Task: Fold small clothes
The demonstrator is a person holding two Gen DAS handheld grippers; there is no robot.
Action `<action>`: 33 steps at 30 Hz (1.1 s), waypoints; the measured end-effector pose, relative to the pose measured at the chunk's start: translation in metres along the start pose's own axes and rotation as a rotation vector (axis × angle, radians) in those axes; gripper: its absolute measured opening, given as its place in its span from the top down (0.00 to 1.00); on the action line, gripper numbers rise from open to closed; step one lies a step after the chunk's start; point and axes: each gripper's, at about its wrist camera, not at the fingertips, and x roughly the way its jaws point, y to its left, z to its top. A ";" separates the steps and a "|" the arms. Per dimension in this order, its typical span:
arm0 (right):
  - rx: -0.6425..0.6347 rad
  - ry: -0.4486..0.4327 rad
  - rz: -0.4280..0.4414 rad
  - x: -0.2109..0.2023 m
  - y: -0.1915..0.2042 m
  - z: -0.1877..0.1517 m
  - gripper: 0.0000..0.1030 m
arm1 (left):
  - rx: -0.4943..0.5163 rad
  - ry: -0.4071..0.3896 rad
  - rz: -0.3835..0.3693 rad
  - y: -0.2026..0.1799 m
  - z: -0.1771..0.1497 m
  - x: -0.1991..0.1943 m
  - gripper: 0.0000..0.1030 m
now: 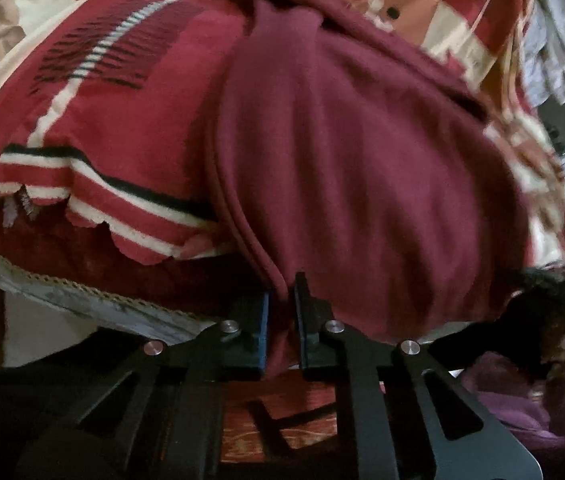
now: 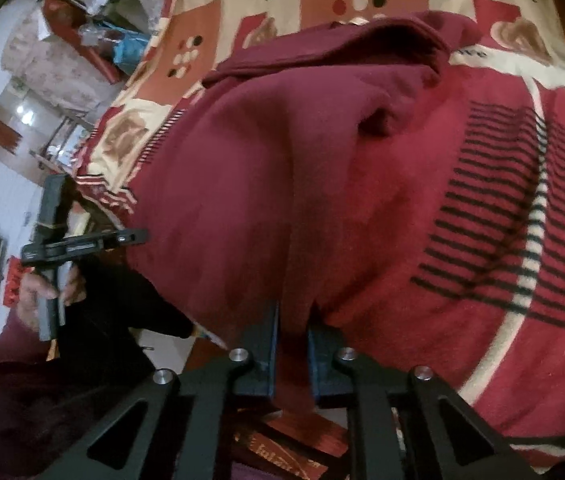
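Observation:
A maroon garment (image 1: 342,160) lies spread over a red patterned blanket (image 1: 122,120) on a bed. My left gripper (image 1: 282,300) is shut on the garment's near hem, which is pinched between its blue-padded fingers. In the right wrist view the same maroon garment (image 2: 262,180) fills the middle, with its far part folded over. My right gripper (image 2: 292,328) is shut on the near edge of the garment. The left gripper (image 2: 82,240) shows at the left, held by a hand.
The blanket (image 2: 522,200) has black stripes, a cream band and "love" squares. Its scalloped striped edge (image 1: 82,200) hangs over the bed side. A room with furniture and clutter (image 2: 62,60) shows to the left. A dark cloth (image 1: 554,300) lies at right.

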 end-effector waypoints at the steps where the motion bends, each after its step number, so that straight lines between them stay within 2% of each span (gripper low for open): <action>1: -0.015 0.001 0.019 -0.004 0.006 0.000 0.90 | 0.009 -0.017 -0.023 -0.001 0.000 -0.011 0.91; 5: -0.072 0.028 0.060 -0.007 0.019 -0.007 0.90 | 0.020 -0.083 -0.011 0.004 -0.002 -0.044 0.91; 8: -0.041 0.078 0.050 0.011 0.010 -0.010 0.90 | -0.008 -0.056 0.019 0.010 -0.001 -0.029 0.91; 10: 0.005 0.080 0.020 0.021 0.001 -0.009 0.90 | -0.031 -0.035 0.016 0.008 -0.001 -0.017 0.91; 13: 0.014 0.087 0.025 0.025 0.000 -0.010 0.77 | -0.020 -0.024 0.047 0.007 -0.003 -0.008 0.90; 15: -0.001 0.083 0.041 0.025 0.003 -0.010 0.60 | -0.033 -0.004 0.069 0.010 -0.002 -0.003 0.85; 17: -0.018 0.076 0.042 0.028 0.006 -0.010 0.59 | -0.045 0.004 0.076 0.013 -0.001 0.002 0.77; 18: -0.014 0.076 0.033 0.032 0.005 -0.009 0.59 | -0.046 0.006 0.085 0.013 0.000 0.004 0.68; 19: -0.002 0.078 0.040 0.035 0.002 -0.009 0.59 | -0.049 0.009 0.088 0.013 -0.001 0.007 0.63; 20: 0.009 0.076 0.052 0.036 0.000 -0.009 0.60 | -0.056 0.011 0.080 0.013 -0.001 0.010 0.59; 22: -0.009 0.079 0.054 0.037 0.002 -0.010 0.74 | -0.049 0.015 0.079 0.013 -0.003 0.013 0.59; 23: -0.021 0.080 0.049 0.036 0.004 -0.009 0.85 | -0.028 0.016 0.081 0.010 -0.004 0.012 0.65; 24: -0.025 0.077 0.061 0.033 0.006 -0.008 0.90 | -0.019 0.017 0.060 0.009 -0.004 0.008 0.89; 27: -0.036 0.047 0.127 0.015 0.015 -0.001 0.91 | -0.022 0.000 -0.058 0.004 0.005 -0.017 0.90; 30: -0.050 -0.056 0.224 -0.016 0.024 0.021 0.91 | 0.025 -0.104 -0.110 -0.008 0.027 -0.057 0.90; 33: -0.016 -0.183 0.309 -0.043 0.020 0.053 0.92 | 0.025 -0.183 -0.161 -0.014 0.062 -0.079 0.90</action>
